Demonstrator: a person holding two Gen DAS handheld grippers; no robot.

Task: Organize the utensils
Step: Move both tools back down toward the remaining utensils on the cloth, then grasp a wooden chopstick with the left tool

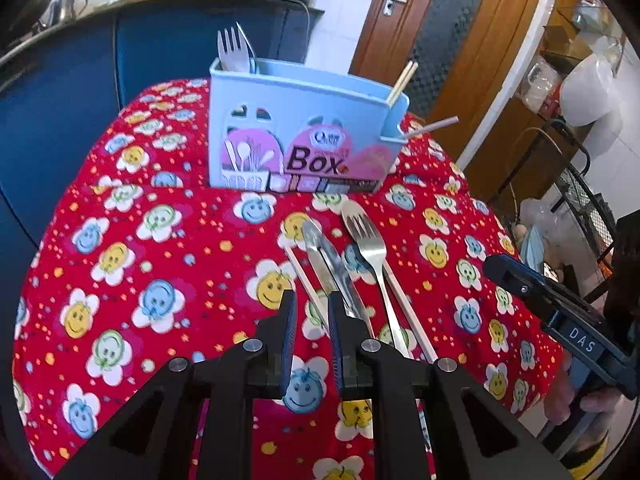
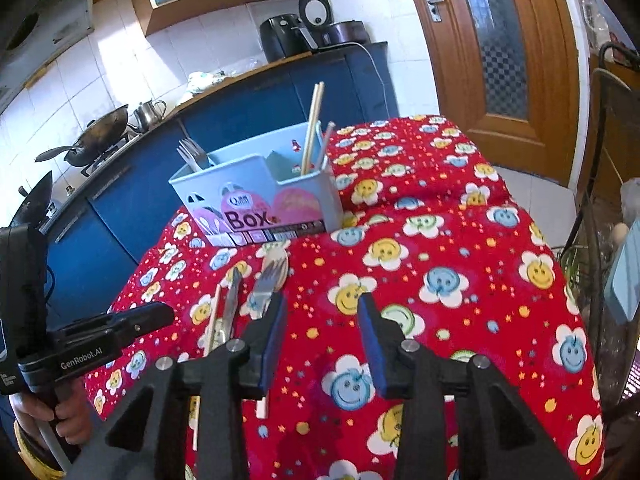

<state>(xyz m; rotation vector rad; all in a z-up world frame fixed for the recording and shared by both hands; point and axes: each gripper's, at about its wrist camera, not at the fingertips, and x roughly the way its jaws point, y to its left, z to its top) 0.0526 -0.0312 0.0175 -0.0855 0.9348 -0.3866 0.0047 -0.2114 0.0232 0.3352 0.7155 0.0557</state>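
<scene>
A light blue utensil box (image 1: 296,136) marked "Box" stands at the far side of the red flowered tablecloth (image 1: 160,248). It holds a fork (image 1: 230,50) on its left and chopsticks (image 1: 402,80) on its right. On the cloth lie a steel knife (image 1: 326,264), a steel fork (image 1: 370,248) and two loose chopsticks (image 1: 308,284). My left gripper (image 1: 313,304) hovers just above the knife's handle end, jaws narrowly apart and empty. My right gripper (image 2: 322,312) is open and empty, to the right of the lying utensils (image 2: 264,284); the box (image 2: 260,196) stands beyond it.
A blue kitchen counter (image 2: 224,92) with a wok (image 2: 96,136), kettle and appliances runs behind the table. A wooden door (image 2: 504,48) is at the right, with a wire rack (image 2: 600,200) beside the table's right edge.
</scene>
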